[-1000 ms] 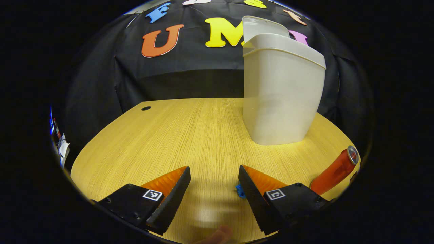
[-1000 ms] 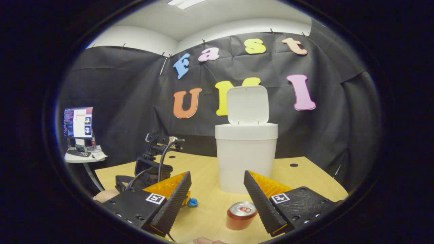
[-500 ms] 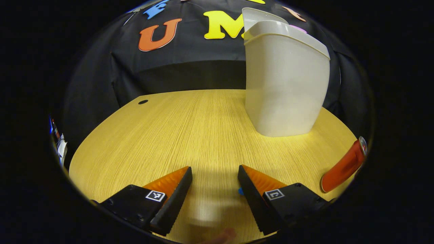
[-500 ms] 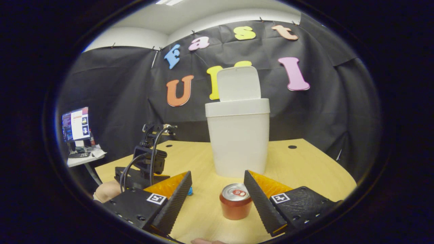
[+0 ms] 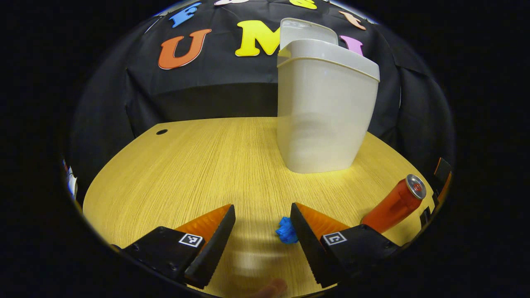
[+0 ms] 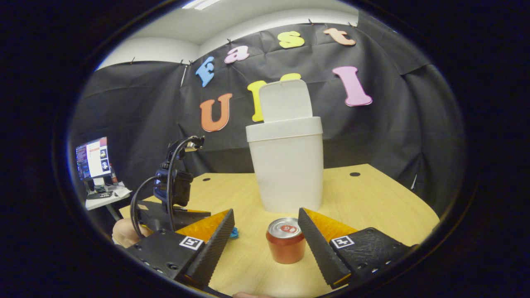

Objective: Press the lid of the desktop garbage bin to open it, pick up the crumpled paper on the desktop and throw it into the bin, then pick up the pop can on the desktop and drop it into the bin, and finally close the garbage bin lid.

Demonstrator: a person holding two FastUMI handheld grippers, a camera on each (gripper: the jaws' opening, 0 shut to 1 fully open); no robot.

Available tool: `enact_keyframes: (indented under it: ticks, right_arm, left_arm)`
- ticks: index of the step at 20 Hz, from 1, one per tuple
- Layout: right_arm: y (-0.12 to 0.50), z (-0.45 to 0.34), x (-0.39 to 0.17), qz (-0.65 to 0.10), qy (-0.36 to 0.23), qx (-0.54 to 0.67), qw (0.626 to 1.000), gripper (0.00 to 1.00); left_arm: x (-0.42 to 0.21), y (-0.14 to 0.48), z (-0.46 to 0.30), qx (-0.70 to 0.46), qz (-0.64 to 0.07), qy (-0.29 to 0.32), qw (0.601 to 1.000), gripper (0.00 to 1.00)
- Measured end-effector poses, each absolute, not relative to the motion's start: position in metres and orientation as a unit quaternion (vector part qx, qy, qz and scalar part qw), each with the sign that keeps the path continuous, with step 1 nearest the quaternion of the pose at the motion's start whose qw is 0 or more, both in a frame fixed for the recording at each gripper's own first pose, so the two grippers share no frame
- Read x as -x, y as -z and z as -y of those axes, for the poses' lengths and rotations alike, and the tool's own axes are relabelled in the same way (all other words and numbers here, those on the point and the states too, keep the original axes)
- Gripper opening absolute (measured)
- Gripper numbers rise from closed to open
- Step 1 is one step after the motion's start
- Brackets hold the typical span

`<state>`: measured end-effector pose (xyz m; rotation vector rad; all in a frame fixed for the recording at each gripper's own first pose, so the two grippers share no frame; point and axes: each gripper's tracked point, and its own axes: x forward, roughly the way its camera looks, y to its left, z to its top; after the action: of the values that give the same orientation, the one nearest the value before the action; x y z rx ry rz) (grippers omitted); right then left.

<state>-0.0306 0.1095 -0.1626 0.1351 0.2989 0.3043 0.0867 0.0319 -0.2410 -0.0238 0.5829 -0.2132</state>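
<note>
Since half a second earlier, your left claw (image 5: 260, 231) had shifted so that the blue crumpled paper (image 5: 285, 231), then almost hidden behind its right finger, lay largely exposed on the tabletop (image 5: 198, 165), touching the inner edge of that finger. Its fingers were spread and held nothing. I judge you were lining up on the paper, which was not yet between the fingers.

Your right claw (image 6: 265, 244) had held nearly level with the pop can (image 6: 285, 241) over the same interval. The can stood upright on the near part of the tabletop, just inside the gap and close to the right finger, which overlapped it in the right gripper view; contact could not be confirmed. That claw was spread too, gripping nothing.

The bin (image 6: 286, 165) stood upright towards the far side of the tabletop, behind the can, its lid (image 6: 285, 100) raised on its hinge. The opening step therefore appeared done; both throws and the closing remained.

Materials: the bin was smooth, pale, matte plastic, tapering towards its base, with a thicker rim band. The can was a red metal cylinder with a silver top and pull tab. The paper was a small, irregular wad, likely light and easily nudged aside. The tabletop was yellow wood-grain laminate with a cable hole (image 5: 161, 132) at far left.
</note>
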Motion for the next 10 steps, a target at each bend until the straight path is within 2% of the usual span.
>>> enact_keyframes:
  ticks: [5,7,8,10]
  right_arm:
    - [0.178,-0.106,0.037,-0.16,-0.14,-0.061,0.975,0.96]
    - [0.188,-0.103,0.038,-0.169,-0.131,-0.059,0.975,0.96]
    - [0.192,-0.103,0.037,-0.174,-0.128,-0.058,0.975,0.95]
    - [0.202,-0.103,0.035,-0.186,-0.123,-0.053,0.973,0.96]
  left_arm:
    - [-0.079,0.249,-0.026,0.017,-0.321,0.119,0.94,0.9]
    - [-0.074,0.255,-0.013,0.021,-0.332,0.143,0.932,0.84]
    - [-0.071,0.258,-0.007,0.023,-0.336,0.153,0.929,0.77]
    - [-0.071,0.262,-0.008,0.008,-0.338,0.152,0.929,0.71]
